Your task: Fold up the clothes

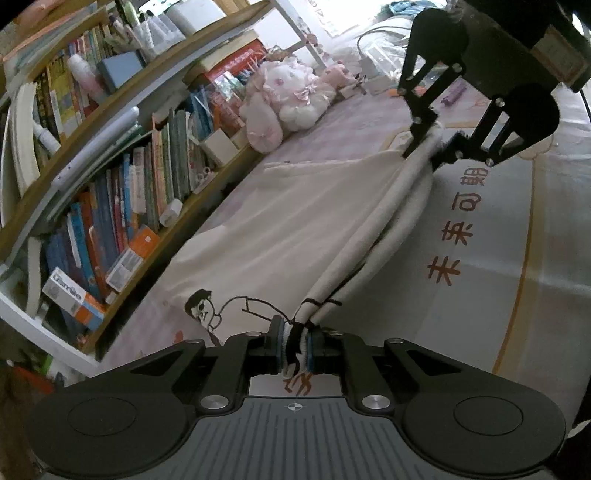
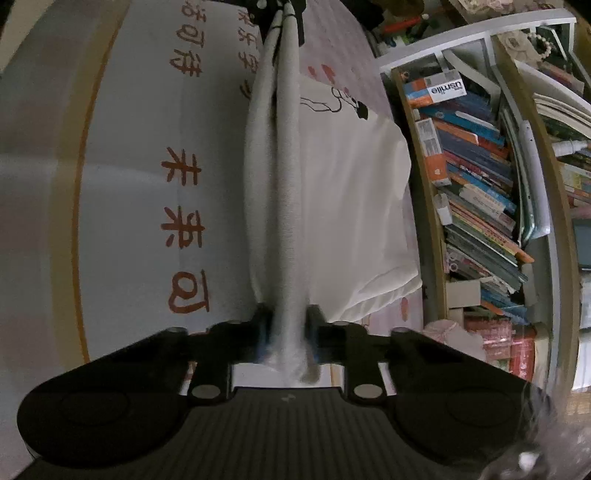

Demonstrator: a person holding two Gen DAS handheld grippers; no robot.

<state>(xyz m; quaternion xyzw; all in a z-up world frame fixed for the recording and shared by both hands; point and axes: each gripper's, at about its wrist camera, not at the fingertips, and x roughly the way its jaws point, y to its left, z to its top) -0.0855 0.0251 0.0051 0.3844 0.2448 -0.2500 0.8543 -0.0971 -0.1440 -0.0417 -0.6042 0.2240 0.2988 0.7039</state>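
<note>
A white T-shirt [image 1: 295, 221] with a black cartoon print is stretched between my two grippers above a bed. My left gripper [image 1: 295, 349] is shut on one bunched end of its doubled edge. My right gripper [image 1: 430, 147] shows at the upper right of the left wrist view, shut on the other end. In the right wrist view the right gripper [image 2: 288, 336] clamps the shirt's [image 2: 351, 203] thick folded edge, which runs straight away to the left gripper [image 2: 284, 5] at the top. The rest of the shirt hangs down toward the bookshelf side.
A bedsheet [image 1: 480, 258] with orange Chinese characters lies under the shirt. A full bookshelf [image 1: 110, 184] runs along the bed's side and also shows in the right wrist view [image 2: 480, 184]. Pink plush toys [image 1: 291, 99] and small clutter sit at the bed's far end.
</note>
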